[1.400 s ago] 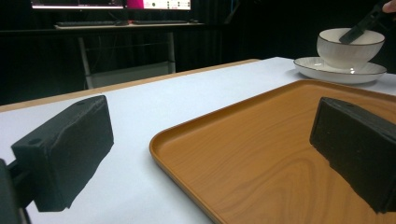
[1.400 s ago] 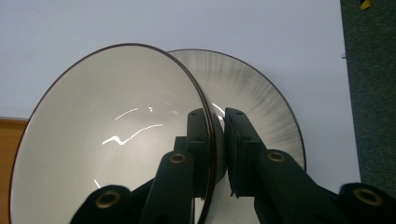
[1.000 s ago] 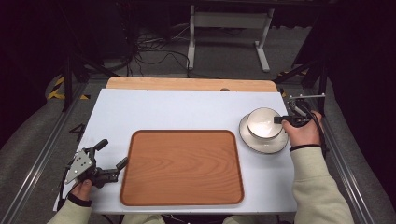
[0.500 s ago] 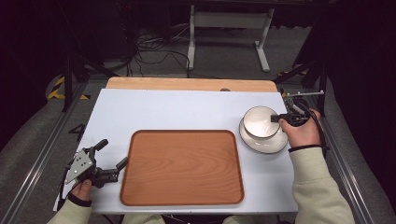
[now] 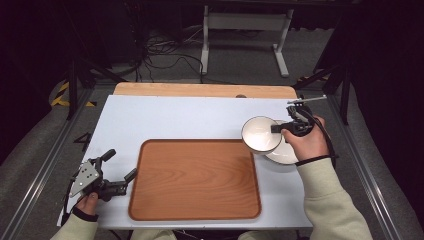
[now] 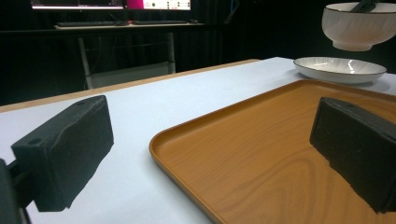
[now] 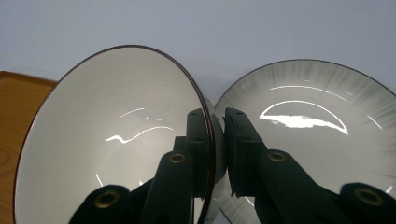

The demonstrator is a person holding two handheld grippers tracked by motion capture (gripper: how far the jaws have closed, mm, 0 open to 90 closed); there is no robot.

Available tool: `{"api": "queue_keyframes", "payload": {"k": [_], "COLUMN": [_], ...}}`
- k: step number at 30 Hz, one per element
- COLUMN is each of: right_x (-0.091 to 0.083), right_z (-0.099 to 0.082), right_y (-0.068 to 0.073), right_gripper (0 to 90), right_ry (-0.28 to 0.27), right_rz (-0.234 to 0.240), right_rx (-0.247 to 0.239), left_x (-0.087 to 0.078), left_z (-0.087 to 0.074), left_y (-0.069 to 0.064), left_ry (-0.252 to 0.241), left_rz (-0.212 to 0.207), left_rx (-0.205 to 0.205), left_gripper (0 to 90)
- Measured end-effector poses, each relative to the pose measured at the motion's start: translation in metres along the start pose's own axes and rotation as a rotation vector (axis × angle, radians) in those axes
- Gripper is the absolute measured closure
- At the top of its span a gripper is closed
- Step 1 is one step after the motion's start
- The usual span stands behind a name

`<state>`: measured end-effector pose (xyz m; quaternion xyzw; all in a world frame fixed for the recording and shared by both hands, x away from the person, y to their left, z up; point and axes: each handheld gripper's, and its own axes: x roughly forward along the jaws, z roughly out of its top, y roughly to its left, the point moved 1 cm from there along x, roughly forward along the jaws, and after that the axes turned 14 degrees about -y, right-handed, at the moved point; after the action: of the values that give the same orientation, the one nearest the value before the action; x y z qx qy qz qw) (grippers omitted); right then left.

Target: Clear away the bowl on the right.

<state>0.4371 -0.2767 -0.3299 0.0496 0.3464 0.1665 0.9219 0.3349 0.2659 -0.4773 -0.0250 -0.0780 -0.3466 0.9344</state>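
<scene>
Bowl (image 5: 261,134) is up in the air, over the plate's (image 5: 286,152) left edge & the tray's (image 5: 195,180) far right corner. Right gripper (image 5: 278,128) pinches its rim. Left gripper (image 5: 120,171) rests by the tray w/ fingers spread, holding nothing.

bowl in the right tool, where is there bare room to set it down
The whole wooden tray is bare. So is the white table between the tray and the far wooden edge. It is crowded at the right, where the bowl hangs over the plate, and at the tray's left by the left tool.
</scene>
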Motion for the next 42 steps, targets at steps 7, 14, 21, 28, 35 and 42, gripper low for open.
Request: {"api": "queue_keyframes", "payload": {"k": [7,14,21,28,35,42], "right_x": [0.002,0.002,0.004,0.007,0.009,0.014], "right_z": [-0.002,-0.002,-0.002,-0.003,-0.004,-0.006], "right_y": [0.022,0.045,0.063,0.081,0.094,0.111], "right_gripper": [81.1,81.1,81.0,80.9,80.8,80.8], "right_ry": [0.02,0.03,0.05,0.066,0.08,0.092], "right_rz": [0.06,0.11,0.141,0.176,0.201,0.23], "right_rx": [-0.014,-0.042,-0.066,-0.074,-0.077,-0.09], "left_x": [0.0,0.0,0.0,0.0,0.0,0.0], "left_z": [0.0,0.0,0.0,0.0,0.0,0.0], "left_y": [0.0,0.0,0.0,0.0,0.0,0.0], "left_ry": [0.0,0.0,0.001,0.001,0.0,0.0], "left_rz": [0.0,0.0,-0.001,-0.001,-0.002,-0.002], "left_rx": [0.0,0.0,0.001,0.001,0.001,0.001], "left_gripper": [0.2,0.2,0.2,0.2,0.2,0.2]}}
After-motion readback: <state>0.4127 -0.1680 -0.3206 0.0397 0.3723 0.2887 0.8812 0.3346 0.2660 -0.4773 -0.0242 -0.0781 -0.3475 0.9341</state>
